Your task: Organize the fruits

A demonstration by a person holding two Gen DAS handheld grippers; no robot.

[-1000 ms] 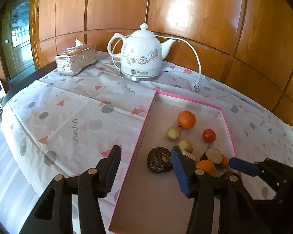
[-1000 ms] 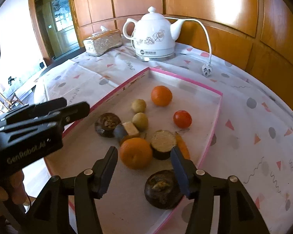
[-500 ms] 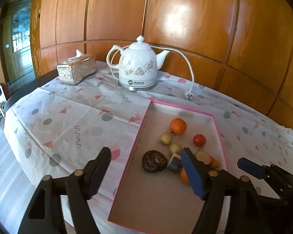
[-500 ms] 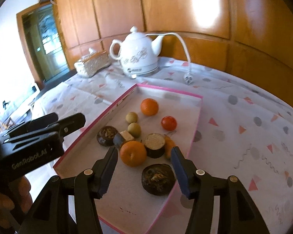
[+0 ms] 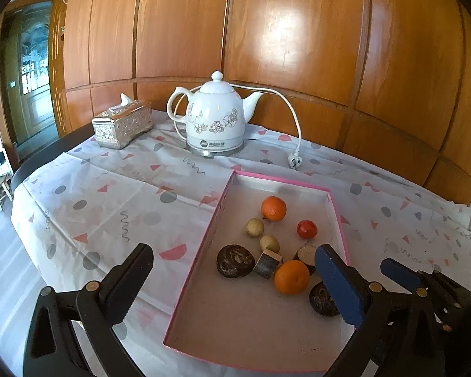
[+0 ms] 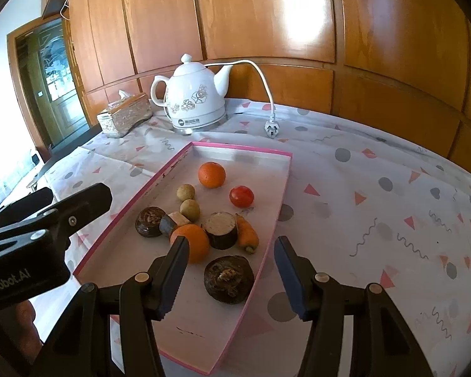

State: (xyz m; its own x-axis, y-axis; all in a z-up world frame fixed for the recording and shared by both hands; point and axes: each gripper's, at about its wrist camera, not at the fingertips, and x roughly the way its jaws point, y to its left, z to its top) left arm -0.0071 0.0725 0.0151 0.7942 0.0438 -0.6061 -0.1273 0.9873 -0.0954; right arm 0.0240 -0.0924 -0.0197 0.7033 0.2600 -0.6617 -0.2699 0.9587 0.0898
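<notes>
A pink-rimmed tray (image 5: 223, 207) (image 6: 279, 207) on the table holds several items: two oranges (image 5: 273, 208) (image 6: 191, 242), a red tomato (image 5: 306, 229) (image 6: 241, 196), two small yellowish fruits (image 6: 185, 193), two dark round fruits (image 5: 235, 260) (image 6: 228, 279), cut eggplant pieces (image 6: 220, 230) and a small carrot (image 6: 247, 234). My left gripper (image 5: 235, 286) is open and empty above the tray's near end. My right gripper (image 6: 227, 278) is open and empty, raised above the near dark fruit.
A white electric kettle (image 5: 215, 119) (image 6: 196, 100) with a loose cord and plug (image 5: 293, 161) stands behind the tray. A silver tissue box (image 5: 122, 124) (image 6: 124, 115) sits to its left. A patterned cloth (image 6: 376, 194) covers the table; wood panelling behind.
Both grippers have pulled back and up from the tray, so the fruits look smaller and farther. Both stay open and empty; the fruits have not moved.
</notes>
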